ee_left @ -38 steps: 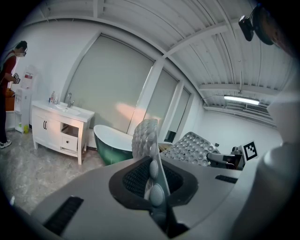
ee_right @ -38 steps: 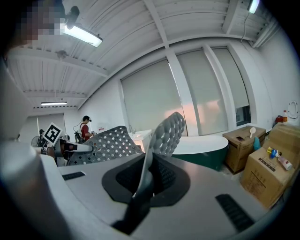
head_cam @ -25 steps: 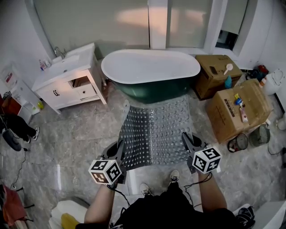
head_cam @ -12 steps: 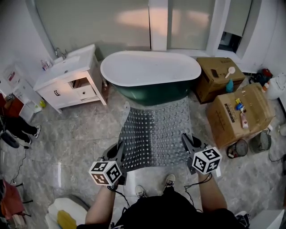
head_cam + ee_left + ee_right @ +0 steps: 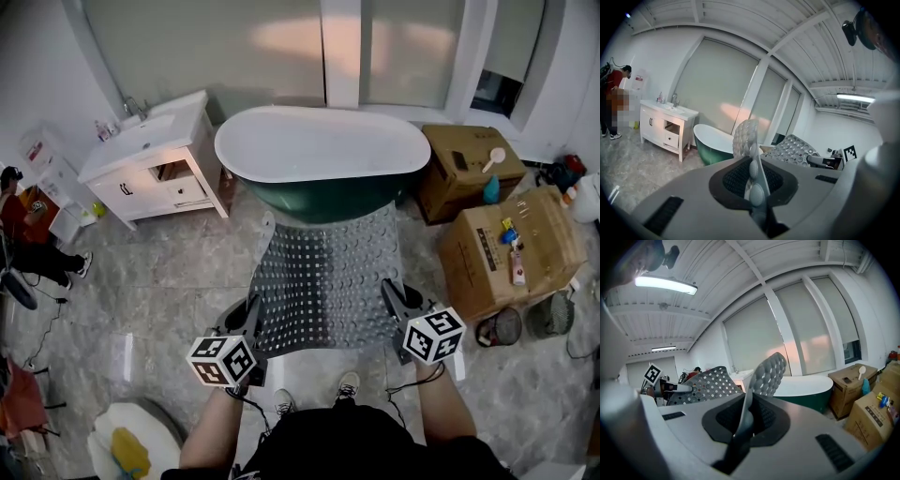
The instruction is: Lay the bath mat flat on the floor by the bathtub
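Note:
A grey perforated bath mat [image 5: 328, 277] hangs stretched between both grippers, above the marble floor in front of the green and white bathtub [image 5: 319, 155]. My left gripper [image 5: 251, 314] is shut on the mat's near left corner, and the mat [image 5: 751, 154] stands edge-on between its jaws in the left gripper view. My right gripper [image 5: 389, 298] is shut on the near right corner; the mat [image 5: 761, 380] curls up from its jaws in the right gripper view. The far edge of the mat reaches toward the tub's base.
A white vanity with sink [image 5: 155, 159] stands left of the tub. Cardboard boxes [image 5: 502, 248] with bottles on top stand to the right. A person [image 5: 19, 211] stands at the far left. My shoes [image 5: 314, 394] are on the floor below the mat.
The mat and both grippers keep the same hold and pose. The head view has shifted slightly, and the feet have stepped back a little.

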Motion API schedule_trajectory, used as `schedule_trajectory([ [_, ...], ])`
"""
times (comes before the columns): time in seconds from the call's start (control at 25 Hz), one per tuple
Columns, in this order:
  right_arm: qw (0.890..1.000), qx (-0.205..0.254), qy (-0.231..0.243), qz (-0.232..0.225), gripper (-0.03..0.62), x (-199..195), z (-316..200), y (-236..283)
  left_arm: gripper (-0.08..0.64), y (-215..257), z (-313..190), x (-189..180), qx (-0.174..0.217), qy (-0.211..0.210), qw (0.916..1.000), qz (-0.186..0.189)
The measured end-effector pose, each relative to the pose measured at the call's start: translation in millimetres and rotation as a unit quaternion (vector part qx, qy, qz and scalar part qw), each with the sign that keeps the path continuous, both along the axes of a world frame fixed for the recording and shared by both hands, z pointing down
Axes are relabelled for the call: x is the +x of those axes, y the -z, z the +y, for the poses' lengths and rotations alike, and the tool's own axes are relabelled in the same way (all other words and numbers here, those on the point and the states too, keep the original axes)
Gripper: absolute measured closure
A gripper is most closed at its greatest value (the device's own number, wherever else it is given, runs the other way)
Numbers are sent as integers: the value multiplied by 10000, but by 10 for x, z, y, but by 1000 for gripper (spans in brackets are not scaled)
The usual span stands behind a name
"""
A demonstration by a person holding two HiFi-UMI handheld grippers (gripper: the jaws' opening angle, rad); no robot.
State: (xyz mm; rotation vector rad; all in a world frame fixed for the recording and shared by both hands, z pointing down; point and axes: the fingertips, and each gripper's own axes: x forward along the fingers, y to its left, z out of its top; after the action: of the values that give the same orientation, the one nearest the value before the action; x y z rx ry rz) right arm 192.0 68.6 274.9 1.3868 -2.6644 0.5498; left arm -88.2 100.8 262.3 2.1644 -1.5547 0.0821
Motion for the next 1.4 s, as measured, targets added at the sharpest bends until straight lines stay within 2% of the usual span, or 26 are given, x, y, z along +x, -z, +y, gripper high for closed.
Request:
schedule_trajectory([
  [0.56,9996,123,265,-5,561,506,-169,32,526,22,-48,512,101,266,9996,11],
  [0.92,9997,-3,239,-49,561,612,-271,-58,526,-33,-179,623,10,249,9997,3],
  [1.4,9999,-149,46,-11,561,652,-675,-193,526,-198,-679,663,-93,57,9999,83],
])
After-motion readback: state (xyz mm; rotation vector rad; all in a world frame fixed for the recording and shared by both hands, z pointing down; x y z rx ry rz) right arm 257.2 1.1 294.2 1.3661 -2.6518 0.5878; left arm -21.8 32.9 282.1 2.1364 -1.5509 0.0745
